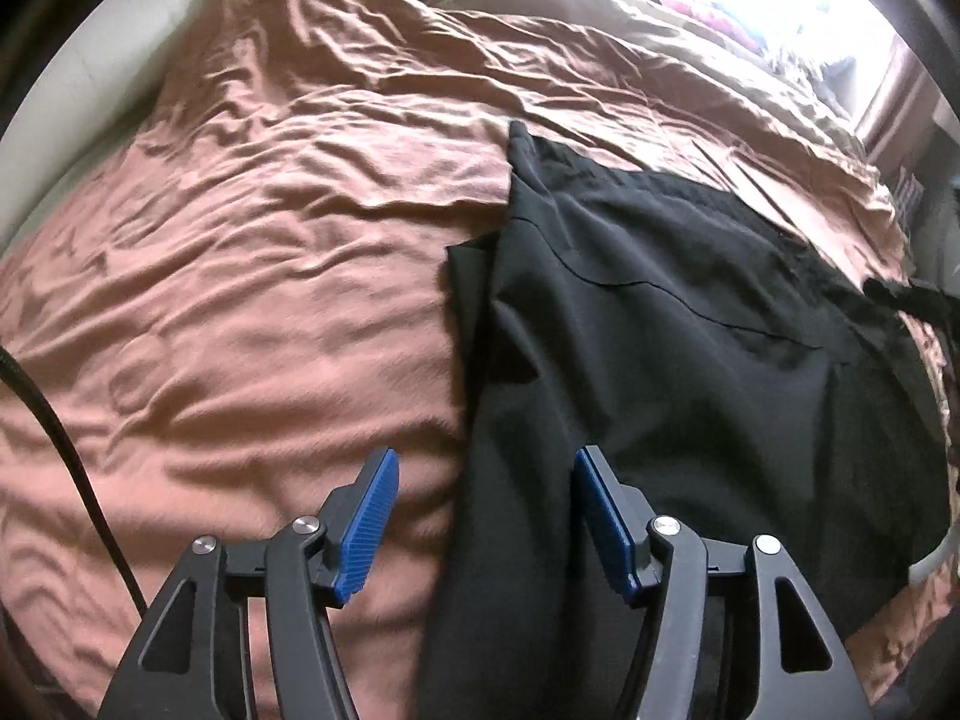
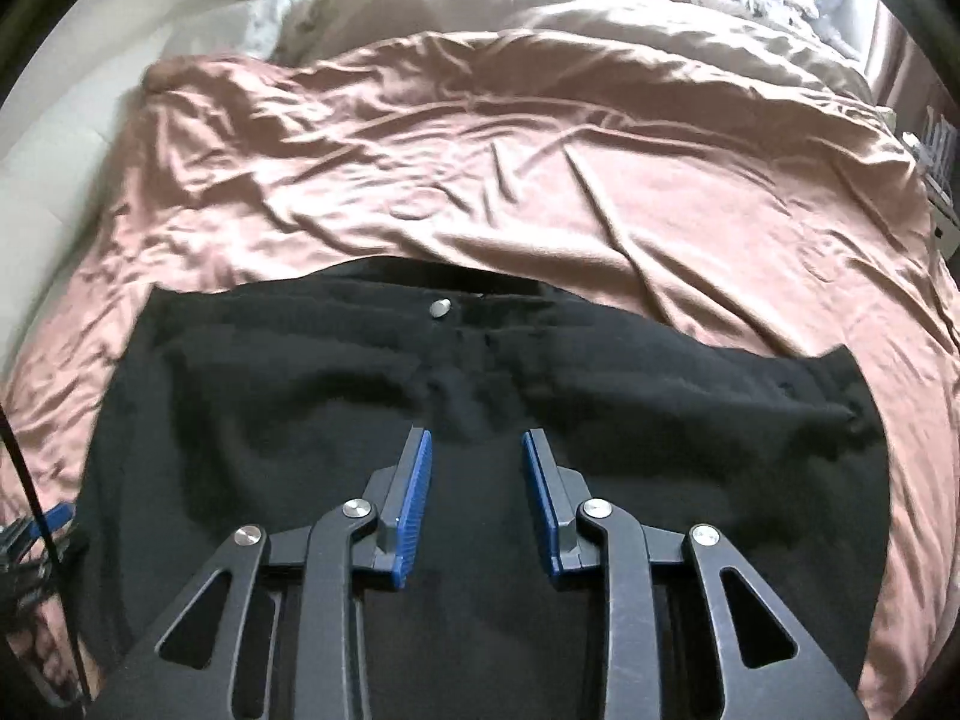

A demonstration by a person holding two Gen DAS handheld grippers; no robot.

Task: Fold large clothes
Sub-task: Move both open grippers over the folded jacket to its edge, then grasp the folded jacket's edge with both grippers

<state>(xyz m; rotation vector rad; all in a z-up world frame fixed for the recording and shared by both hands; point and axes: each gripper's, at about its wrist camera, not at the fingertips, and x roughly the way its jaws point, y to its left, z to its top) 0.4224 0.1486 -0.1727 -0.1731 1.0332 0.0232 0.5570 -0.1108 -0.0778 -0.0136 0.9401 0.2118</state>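
Black trousers lie spread on a bed with a wrinkled pink-brown cover. In the right wrist view the trousers show their waistband and a metal button at the far edge. My left gripper is open and empty, above the trousers' left edge. My right gripper is open and empty, above the middle of the trousers below the button. The left gripper's blue tip shows at the far left of the right wrist view.
The bed cover stretches beyond the waistband. Pale pillows and bedding lie at the head of the bed. A bright window with clutter is at the far right. A black cable hangs at the left.
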